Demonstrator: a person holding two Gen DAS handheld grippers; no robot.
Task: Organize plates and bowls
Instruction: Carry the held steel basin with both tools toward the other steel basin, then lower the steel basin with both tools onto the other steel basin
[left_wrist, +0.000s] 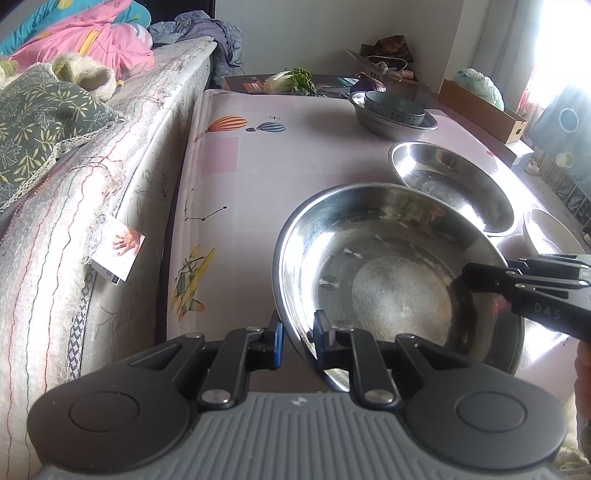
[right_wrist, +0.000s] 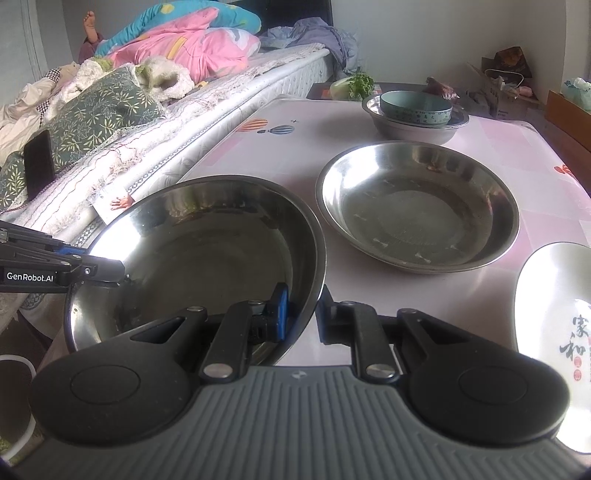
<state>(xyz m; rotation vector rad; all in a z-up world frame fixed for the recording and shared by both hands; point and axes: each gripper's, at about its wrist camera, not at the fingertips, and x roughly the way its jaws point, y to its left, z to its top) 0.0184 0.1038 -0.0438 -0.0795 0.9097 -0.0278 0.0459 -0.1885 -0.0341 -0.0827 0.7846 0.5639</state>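
Note:
A large steel bowl (left_wrist: 388, 277) (right_wrist: 207, 251) is at the near end of the pink table (left_wrist: 258, 177). My left gripper (left_wrist: 297, 332) is shut on the bowl's near rim, one blue pad inside and one outside. My right gripper (right_wrist: 303, 314) is shut on the opposite rim the same way. Each gripper shows in the other's view: the right gripper (left_wrist: 469, 275) and the left gripper (right_wrist: 122, 271). I cannot tell whether the bowl rests on the table. A second steel bowl (right_wrist: 417, 206) (left_wrist: 454, 184) lies just beyond. Farther back, a teal bowl (right_wrist: 415, 105) sits inside a steel basin (right_wrist: 413, 129).
A white plate with painted characters (right_wrist: 554, 332) lies at the table's near right. A mattress (left_wrist: 92, 184) with bedding runs along the table's left side. Leafy vegetables (left_wrist: 291, 81) and a cardboard box (left_wrist: 484, 107) stand behind and to the right of the table.

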